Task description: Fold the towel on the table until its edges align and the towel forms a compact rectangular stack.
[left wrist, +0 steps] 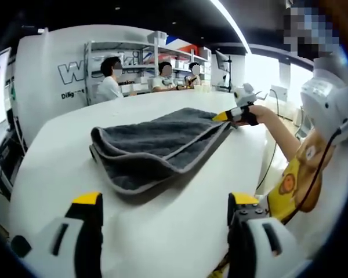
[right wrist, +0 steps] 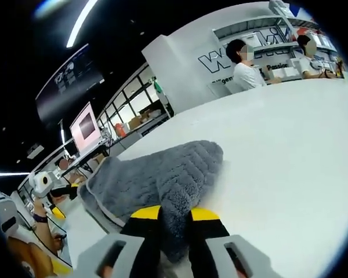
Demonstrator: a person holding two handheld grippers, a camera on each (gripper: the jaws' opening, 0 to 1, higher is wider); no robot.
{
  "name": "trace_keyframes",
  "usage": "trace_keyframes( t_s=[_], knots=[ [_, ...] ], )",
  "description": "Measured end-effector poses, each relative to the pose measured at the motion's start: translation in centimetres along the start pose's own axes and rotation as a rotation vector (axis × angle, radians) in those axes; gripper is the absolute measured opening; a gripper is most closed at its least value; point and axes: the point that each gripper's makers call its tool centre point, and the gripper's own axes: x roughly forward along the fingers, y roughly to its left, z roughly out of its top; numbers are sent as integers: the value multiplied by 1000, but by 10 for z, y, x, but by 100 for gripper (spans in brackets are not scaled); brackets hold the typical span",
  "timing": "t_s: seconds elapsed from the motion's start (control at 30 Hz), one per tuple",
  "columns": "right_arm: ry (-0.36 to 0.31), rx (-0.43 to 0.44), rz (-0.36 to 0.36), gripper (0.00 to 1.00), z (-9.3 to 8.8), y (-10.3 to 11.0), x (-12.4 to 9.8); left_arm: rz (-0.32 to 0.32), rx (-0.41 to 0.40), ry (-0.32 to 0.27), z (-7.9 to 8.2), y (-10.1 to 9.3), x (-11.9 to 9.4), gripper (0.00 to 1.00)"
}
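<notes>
A grey towel (left wrist: 153, 145) lies folded over on the white table (left wrist: 58, 168), its rounded fold toward the left gripper view's lower left. My left gripper (left wrist: 162, 202) hovers open over bare table just short of the towel, nothing between its yellow-tipped jaws. My right gripper (right wrist: 175, 219) is shut on the grey towel (right wrist: 156, 179), pinching a bunched corner between its yellow tips. That right gripper (left wrist: 232, 114) shows in the left gripper view at the towel's far right corner. The left gripper (right wrist: 52, 191) appears at the far left of the right gripper view, beyond the towel.
A person's arm and body (left wrist: 290, 168) stand at the table's right edge. Three people (left wrist: 113, 78) sit at the far side, before shelving (left wrist: 145, 55). A monitor (right wrist: 84, 127) and more shelves stand behind the table. The white tabletop (right wrist: 290, 150) spreads wide to the right of the towel.
</notes>
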Motion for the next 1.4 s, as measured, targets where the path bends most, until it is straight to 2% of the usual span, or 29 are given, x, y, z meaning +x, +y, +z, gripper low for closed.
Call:
trace_keyframes(
  t_s=[0.53, 1.0, 1.2, 1.4],
  knots=[
    [47, -62, -32, 11, 17, -23, 8, 11, -2, 5, -1, 0, -3, 93],
    [50, -63, -87, 11, 39, -67, 8, 10, -5, 13, 0, 0, -1, 93],
    [51, -79, -117, 11, 46, -82, 7, -5, 2, 19, 3, -2, 8, 93],
    [58, -97, -158, 11, 61, -110, 6, -35, 15, 25, 9, -11, 18, 93]
  ],
)
